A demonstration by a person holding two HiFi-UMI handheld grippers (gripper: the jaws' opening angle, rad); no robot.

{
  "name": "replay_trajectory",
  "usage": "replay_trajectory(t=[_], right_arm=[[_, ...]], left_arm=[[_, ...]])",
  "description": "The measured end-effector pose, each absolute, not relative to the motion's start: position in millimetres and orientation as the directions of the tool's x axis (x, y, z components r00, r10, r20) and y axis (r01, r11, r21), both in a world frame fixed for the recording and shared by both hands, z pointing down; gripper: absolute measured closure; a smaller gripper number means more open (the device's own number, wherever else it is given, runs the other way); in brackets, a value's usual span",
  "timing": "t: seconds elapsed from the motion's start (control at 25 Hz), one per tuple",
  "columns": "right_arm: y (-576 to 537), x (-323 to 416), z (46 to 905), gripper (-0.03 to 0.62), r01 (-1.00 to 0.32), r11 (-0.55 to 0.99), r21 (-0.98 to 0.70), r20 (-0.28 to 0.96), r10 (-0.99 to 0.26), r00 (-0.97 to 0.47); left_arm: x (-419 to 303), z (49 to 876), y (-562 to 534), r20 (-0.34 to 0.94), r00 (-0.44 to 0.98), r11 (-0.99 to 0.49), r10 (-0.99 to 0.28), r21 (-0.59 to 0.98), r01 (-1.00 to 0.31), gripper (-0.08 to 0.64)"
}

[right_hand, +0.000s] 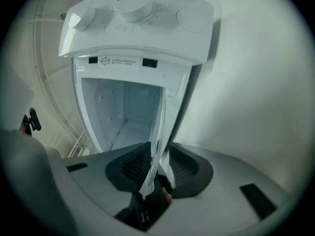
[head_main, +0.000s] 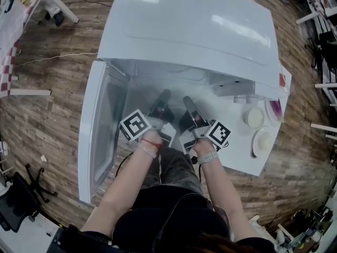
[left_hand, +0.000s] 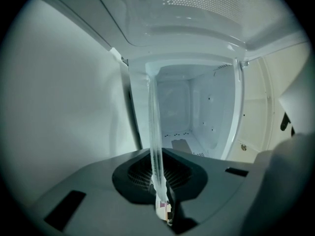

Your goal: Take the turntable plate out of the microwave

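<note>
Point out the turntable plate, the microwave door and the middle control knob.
turntable plate [left_hand: 154,132]: left gripper view, on its glass edge.
microwave door [head_main: 98,130]: head view, on the open door's inner face.
middle control knob [right_hand: 134,8]: right gripper view, on its front face.

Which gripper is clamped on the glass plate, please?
The left gripper: its jaws pinch the turntable plate, while the right gripper stands open around it.

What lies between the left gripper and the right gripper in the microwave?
The clear turntable plate. Each gripper view shows its rim edge-on between the jaws: left gripper shut on it, right gripper open around it.
</note>
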State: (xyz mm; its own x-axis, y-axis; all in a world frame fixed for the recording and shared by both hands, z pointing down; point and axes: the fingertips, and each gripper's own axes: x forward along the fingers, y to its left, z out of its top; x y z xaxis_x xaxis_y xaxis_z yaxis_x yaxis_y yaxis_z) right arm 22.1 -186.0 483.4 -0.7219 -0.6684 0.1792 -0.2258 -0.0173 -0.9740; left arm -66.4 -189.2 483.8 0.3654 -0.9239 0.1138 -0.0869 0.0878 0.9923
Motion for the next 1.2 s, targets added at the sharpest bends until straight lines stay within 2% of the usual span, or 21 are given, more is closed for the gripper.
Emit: replay_trajectory(t=[0.2,0.36,0.48,0.6,0.76,0.96,1.2], right_arm=[[-218.9,41.7,480.9,0.477,-0.241,-0.013,-0.970,0.176,-0.718,-0.673],[-241.9,47.3,475.7,0.479,-0.275,0.014,-0.961,0.179,-0.728,-0.661],[-244.4,47.2,477.9,0.479,-0.273,0.001,-0.962,0.186,-0.732,-0.656],[-242.2,48.7,481.0,0.482,-0.259,-0.007,-0.966,0.180,-0.738,-0.651],[-240.5,44.9,480.7,0.523,-0.236,-0.003,-0.972,0.164,-0.727,-0.667],[-236.1,44.1,475.5,0.549,-0.145,-0.003,-0.989,0.102,-0.727,-0.679],[-229.7,43.9,476.5,0.554,-0.100,-0.016,-0.995,0.081,-0.716,-0.693]], left_arm=[[-67.0,480.1,-189.0,0.105,0.367,0.075,-0.924,0.993,-0.095,0.525],[-64.6,472.3,-189.0,0.059,0.357,0.046,-0.932,0.998,-0.046,0.526],[-66.3,477.4,-183.4,0.089,0.361,0.059,-0.928,0.994,-0.093,0.526],[-65.1,477.4,-180.4,0.087,0.361,0.056,-0.929,0.994,-0.096,0.526],[-66.0,477.8,-176.3,0.083,0.358,0.050,-0.930,0.994,-0.101,0.526],[-68.1,477.5,-172.8,0.073,0.350,0.036,-0.934,0.993,-0.113,0.525],[-71.6,478.1,-175.8,0.052,0.314,0.017,-0.948,0.994,-0.112,0.523]])
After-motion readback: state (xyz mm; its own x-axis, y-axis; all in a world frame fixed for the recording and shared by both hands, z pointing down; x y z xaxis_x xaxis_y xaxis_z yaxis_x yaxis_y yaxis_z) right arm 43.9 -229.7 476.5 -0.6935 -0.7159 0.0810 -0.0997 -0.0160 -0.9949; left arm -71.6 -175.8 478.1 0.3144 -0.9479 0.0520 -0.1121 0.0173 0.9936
